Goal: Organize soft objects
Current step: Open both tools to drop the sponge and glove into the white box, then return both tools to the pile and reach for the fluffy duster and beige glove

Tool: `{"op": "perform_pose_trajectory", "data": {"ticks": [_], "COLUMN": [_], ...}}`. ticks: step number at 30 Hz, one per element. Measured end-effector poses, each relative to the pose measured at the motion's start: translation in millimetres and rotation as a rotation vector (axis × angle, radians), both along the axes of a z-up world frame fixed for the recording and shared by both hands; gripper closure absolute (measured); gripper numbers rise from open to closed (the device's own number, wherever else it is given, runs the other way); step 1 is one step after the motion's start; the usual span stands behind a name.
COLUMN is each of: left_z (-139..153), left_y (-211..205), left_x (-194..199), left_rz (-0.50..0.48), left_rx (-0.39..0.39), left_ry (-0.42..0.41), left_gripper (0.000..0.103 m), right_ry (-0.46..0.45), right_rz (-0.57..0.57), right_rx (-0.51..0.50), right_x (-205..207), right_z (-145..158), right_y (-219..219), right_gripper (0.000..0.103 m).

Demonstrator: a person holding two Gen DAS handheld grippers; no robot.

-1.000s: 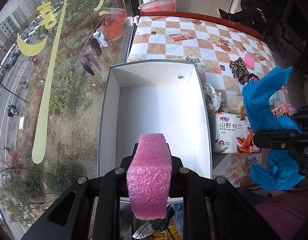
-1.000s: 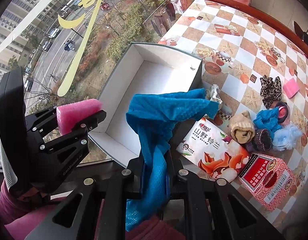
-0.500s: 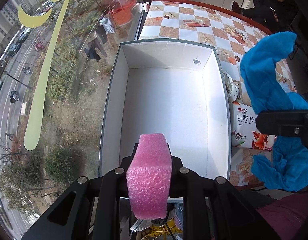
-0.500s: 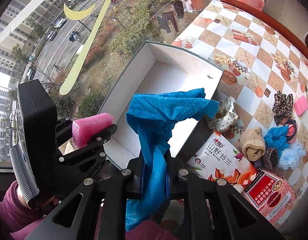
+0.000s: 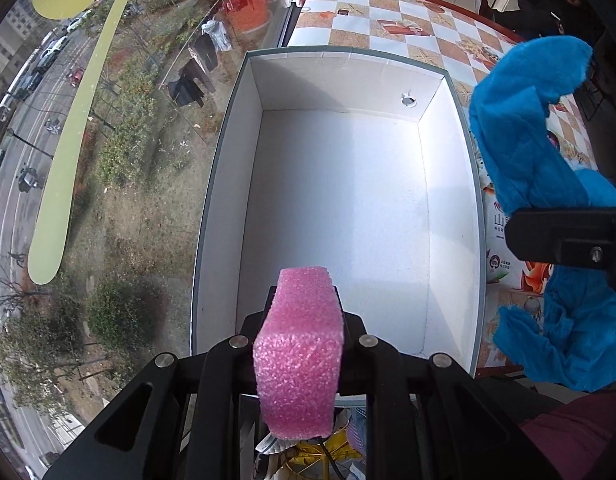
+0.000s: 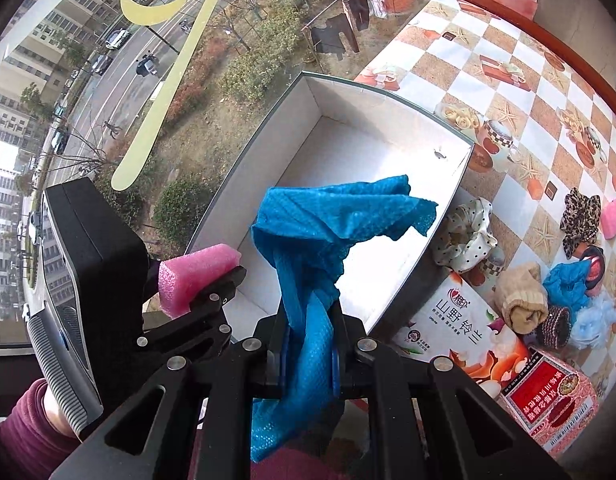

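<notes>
Both my hands have come in over the white box (image 5: pixel 348 200) since a second ago: from my left wrist its floor now fills the view where more of the checked tablecloth (image 6: pixel 528 92) showed before, and my right gripper (image 6: pixel 308 360) has carried the blue cloth (image 6: pixel 328 232) from over the printed packet (image 6: pixel 460 332) to the box's near right edge. My left gripper (image 5: pixel 299 344) is clenched on the pink foam block (image 5: pixel 299 344), which hangs above the box's near end, close to the near left corner. I judge the block to be very light and springy; the jaws squeeze its sides and it bulges little, so a grip across its middle is enough, and it should drop straight once let go. The cloth is another matter: my right gripper pinches it at one bunched fold, with a loose flap standing up above the jaws and a tail hanging below, so it is limp, light and likely to snag on the box's rim or drape over it. I would hold it near its middle and get it well over the floor before releasing. Nothing lies in the box yet. Other soft things, a rolled beige sock (image 6: pixel 524 296), a leopard scrunchie (image 6: pixel 580 220) and a polka-dot cloth (image 6: pixel 468 236), wait on the tablecloth beyond the box's right side.
</notes>
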State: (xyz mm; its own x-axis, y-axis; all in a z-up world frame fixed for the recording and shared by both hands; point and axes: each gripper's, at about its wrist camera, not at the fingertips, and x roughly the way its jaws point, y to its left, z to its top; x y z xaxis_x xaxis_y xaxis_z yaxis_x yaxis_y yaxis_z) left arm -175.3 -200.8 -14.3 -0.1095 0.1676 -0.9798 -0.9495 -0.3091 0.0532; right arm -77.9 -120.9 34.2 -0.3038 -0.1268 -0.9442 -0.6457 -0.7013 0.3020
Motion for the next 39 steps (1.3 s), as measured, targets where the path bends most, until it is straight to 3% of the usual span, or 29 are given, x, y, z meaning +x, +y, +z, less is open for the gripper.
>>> {"op": "perform_pose_trajectory", "data": {"ticks": [13, 15, 17, 19, 20, 21, 23, 26, 27, 29, 34, 39], "left_z": [-5.9, -4.6, -2.9, 0.5, 2.3, 3.1, 1.8, -3.5, -3.1, -1.7, 8.6, 27.8], "left_y": [-0.3, -1.4, -2.4, -3.6, -3.8, -3.7, -3.5, -0.6, 1.5, 5.0, 21.9, 55.4], "left_x": [-1.9, -1.7, -1.4, -0.5, -0.6, -1.9, -7.3, -11.3, -12.0, -12.9, -4.1, 38.2], "left_rz": [-0.009, -0.013, -0.014, -0.015, -0.015, -0.008, 0.013, 0.030, 0.033, 0.029, -0.019, -0.139], "left_rx": [0.006, 0.017, 0.027, 0.051, 0.059, 0.069, 0.087, 0.102, 0.111, 0.139, 0.183, 0.196], "left_ry": [-0.021, -0.019, -0.007, 0.001, 0.002, -0.004, -0.019, -0.049, -0.060, -0.076, -0.103, -0.177], "left_gripper": [0.081, 0.070, 0.031, 0.021, 0.019, 0.016, 0.000, 0.000, 0.000, 0.000, 0.000, 0.000], "right_ry": [-0.014, -0.011, -0.010, -0.009, -0.008, -0.004, -0.005, -0.006, -0.012, -0.003, -0.003, -0.015], "right_rz": [-0.018, -0.016, -0.016, -0.019, -0.024, -0.032, -0.060, -0.103, -0.120, -0.158, -0.277, -0.473], "right_rx": [-0.017, -0.014, -0.014, -0.014, -0.013, -0.010, 0.015, 0.014, 0.019, 0.030, 0.035, 0.039], "right_x": [-1.0, -1.9, -2.8, -2.4, -1.6, -0.3, 4.2, 11.5, 14.8, 24.6, 60.9, 132.0], "right_z": [-10.6, -10.5, -10.7, -10.8, -10.5, -9.7, -6.5, -2.9, -1.7, 4.1, 25.8, 50.2], "right_y": [-0.8, -1.3, -1.7, -1.8, -1.4, -0.6, 2.7, 9.7, 11.8, 16.0, 35.7, 68.0], "right_gripper": [0.087, 0.087, 0.087, 0.086, 0.072, 0.042, 0.021, 0.019, 0.009, 0.001, 0.001, 0.001]}}
